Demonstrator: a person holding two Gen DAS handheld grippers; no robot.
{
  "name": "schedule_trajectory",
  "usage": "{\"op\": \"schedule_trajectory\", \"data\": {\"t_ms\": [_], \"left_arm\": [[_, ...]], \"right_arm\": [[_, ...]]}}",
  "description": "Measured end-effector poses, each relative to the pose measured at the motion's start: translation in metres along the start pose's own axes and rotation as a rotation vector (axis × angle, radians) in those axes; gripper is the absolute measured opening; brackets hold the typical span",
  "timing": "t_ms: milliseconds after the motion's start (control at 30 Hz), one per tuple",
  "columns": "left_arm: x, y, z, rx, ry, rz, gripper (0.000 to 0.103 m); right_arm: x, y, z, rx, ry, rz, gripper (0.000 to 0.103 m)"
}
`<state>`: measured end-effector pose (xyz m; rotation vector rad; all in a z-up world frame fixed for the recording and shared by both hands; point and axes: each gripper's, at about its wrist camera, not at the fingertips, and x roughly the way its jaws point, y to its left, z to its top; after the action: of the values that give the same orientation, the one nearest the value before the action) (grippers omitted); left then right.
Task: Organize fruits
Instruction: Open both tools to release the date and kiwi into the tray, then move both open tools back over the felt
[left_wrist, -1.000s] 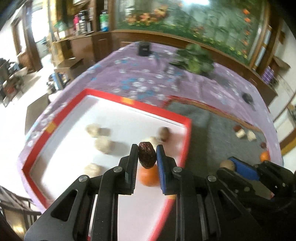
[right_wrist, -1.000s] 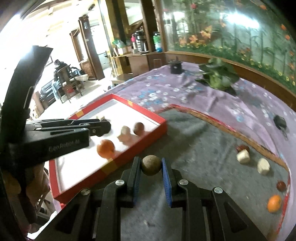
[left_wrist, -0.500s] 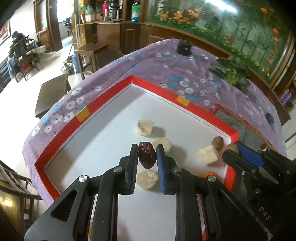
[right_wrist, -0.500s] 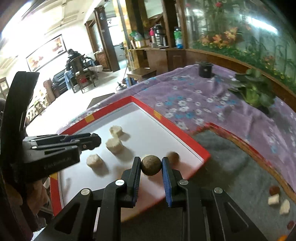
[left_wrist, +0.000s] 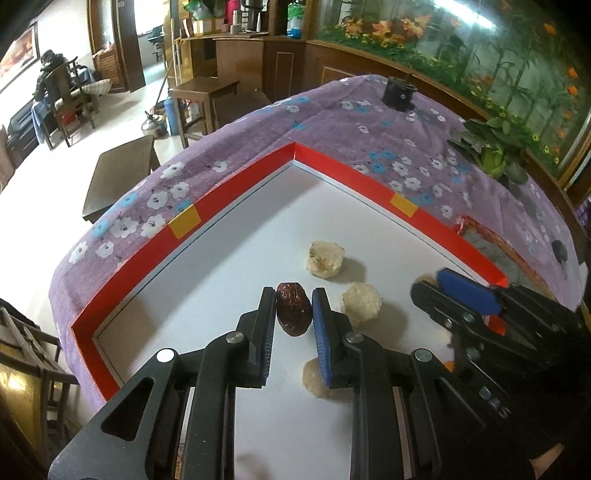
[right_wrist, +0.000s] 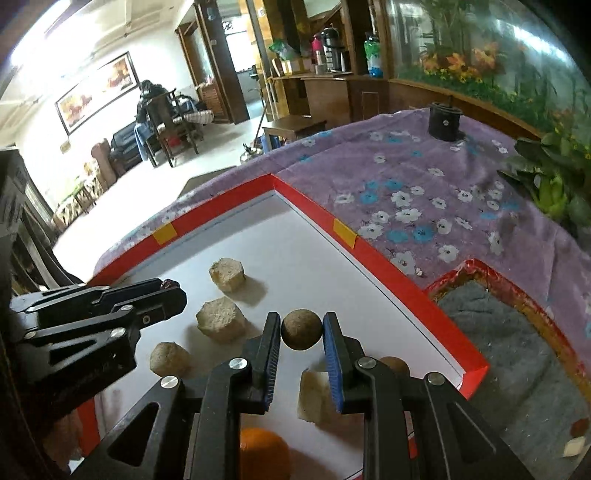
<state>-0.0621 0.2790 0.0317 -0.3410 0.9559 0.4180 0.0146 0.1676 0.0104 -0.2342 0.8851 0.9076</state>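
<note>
Purple floral tablecloth (left_wrist: 332, 125) covers the table, red-rimmed white tray (left_wrist: 236, 192) on it, gray mat (right_wrist: 517, 354) in a second red frame to its right. Left gripper (left_wrist: 293, 314) clamped on a dark red date (left_wrist: 293, 308) above the tray floor. Right gripper (right_wrist: 301, 330) over the same tray, jaws opening, round brown fruit (right_wrist: 301, 329) between them, small gaps at the pads. Pale peeled chunks (right_wrist: 221, 319) lie scattered in the tray, an orange (right_wrist: 264, 458) under the right gripper near the front edge.
</note>
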Motion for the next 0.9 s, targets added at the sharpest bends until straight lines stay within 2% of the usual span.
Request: {"op": "schedule_trajectory", "data": {"t_ms": [33, 67, 167, 200, 400, 467, 600, 900], "left_arm": [[0.001, 0.000, 0.000, -0.001, 0.006, 0.001, 0.020], [0.001, 0.000, 0.000, -0.001, 0.009, 0.004, 0.026], [-0.006, -0.004, -0.001, 0.004, -0.021, 0.011, 0.052], [-0.010, -0.005, -0.002, 0.003, -0.036, 0.012, 0.056], [-0.028, -0.030, -0.007, 0.044, -0.088, 0.015, 0.056], [-0.034, -0.043, -0.010, 0.066, -0.096, -0.004, 0.056], [-0.044, -0.076, -0.019, 0.128, -0.106, -0.048, 0.056], [-0.049, -0.153, -0.041, 0.252, -0.081, -0.137, 0.056]], "right_arm": [[-0.003, 0.000, 0.000, 0.000, -0.007, -0.002, 0.034], [-0.009, 0.001, -0.002, -0.006, -0.019, -0.006, 0.036], [-0.027, 0.000, -0.009, 0.001, -0.035, -0.024, 0.036], [-0.031, -0.001, -0.012, 0.006, -0.042, -0.021, 0.036], [-0.075, -0.017, -0.043, 0.045, -0.088, -0.082, 0.038], [-0.088, -0.026, -0.052, 0.071, -0.101, -0.091, 0.040], [-0.119, -0.046, -0.079, 0.110, -0.112, -0.170, 0.042], [-0.170, -0.097, -0.142, 0.245, -0.108, -0.285, 0.045]]}}
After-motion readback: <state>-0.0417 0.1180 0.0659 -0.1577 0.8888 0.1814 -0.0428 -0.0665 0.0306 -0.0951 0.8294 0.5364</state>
